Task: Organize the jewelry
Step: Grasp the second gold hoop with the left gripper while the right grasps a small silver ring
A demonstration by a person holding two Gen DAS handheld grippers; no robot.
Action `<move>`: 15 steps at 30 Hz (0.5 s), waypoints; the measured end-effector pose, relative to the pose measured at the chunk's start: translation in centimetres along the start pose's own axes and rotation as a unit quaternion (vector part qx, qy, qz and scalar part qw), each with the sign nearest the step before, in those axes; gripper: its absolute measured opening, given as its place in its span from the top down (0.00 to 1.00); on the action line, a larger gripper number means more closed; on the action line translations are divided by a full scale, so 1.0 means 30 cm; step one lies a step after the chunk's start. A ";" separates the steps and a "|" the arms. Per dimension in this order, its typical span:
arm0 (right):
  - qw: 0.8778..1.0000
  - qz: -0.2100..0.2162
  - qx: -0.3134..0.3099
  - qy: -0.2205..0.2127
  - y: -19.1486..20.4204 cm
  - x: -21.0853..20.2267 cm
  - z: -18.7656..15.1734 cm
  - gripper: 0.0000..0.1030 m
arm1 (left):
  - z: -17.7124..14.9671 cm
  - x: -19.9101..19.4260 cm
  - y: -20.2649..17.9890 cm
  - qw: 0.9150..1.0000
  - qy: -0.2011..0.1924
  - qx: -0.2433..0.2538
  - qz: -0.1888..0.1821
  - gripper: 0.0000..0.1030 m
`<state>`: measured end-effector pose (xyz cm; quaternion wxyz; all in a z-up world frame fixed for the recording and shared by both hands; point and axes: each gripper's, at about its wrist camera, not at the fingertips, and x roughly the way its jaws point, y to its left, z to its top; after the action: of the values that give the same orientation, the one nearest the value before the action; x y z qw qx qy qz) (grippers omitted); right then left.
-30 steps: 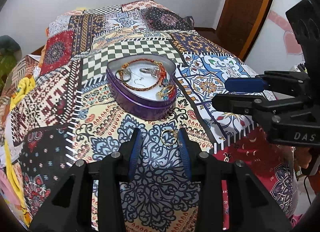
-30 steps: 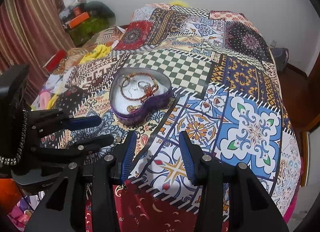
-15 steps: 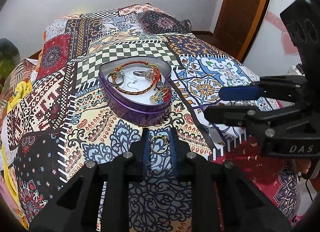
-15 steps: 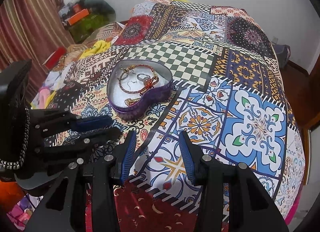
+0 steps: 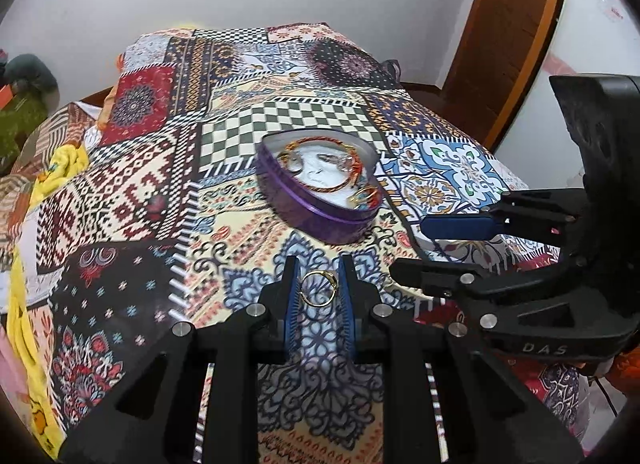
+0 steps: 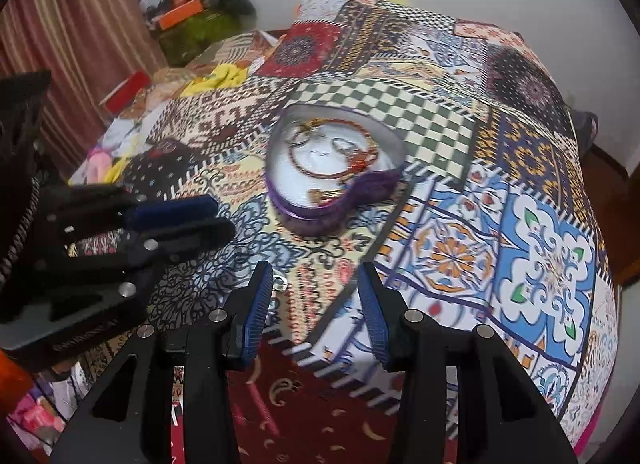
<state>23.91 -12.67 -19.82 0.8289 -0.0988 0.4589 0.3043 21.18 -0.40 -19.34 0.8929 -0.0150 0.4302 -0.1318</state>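
The left gripper (image 5: pixel 318 290) has its blue ribbed pads pinched in on a thin gold ring (image 5: pixel 319 288), the band standing between them and held clear above the patterned cloth. The right gripper (image 6: pixel 316 306) hangs just alongside with its jaws apart and nothing between them; a small silvery piece (image 6: pixel 281 284) lies on the cloth just beside its left pad, too small to identify. Both tools are matte black plastic with shiny round bolt heads, angular and skeletal in build. A little further out sits the heart-shaped tin (image 5: pixel 320 187), glossy purple wall, pale lining, and inside it a red-and-gold beaded bracelet (image 5: pixel 326 165) looped around smaller hoops and earrings, tangled together. Everything rests on a patchwork bedspread (image 5: pixel 132 199), smooth printed fabric in checks, florals and blue tiles, draped over a bed. Beyond the far edge, a white wall, a brown wooden door (image 5: pixel 508 23) at the right, a striped curtain (image 6: pixel 60 31) and heaped clutter (image 6: pixel 192 11) at the left.
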 end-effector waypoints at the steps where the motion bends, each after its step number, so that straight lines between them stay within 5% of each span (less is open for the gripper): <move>1: 1.000 0.000 -0.006 0.000 0.010 0.002 0.002 0.61 | -0.004 -0.004 0.006 1.000 0.000 -0.003 0.001 0.82; 15: 0.997 0.001 -0.063 0.034 0.076 0.064 0.004 0.91 | -0.023 -0.027 0.042 1.000 -0.003 -0.019 0.011 0.82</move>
<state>23.38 -10.00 -21.08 0.8043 -0.1609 0.4670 0.3304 20.45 1.08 -19.34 0.8954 -0.0279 0.4297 -0.1135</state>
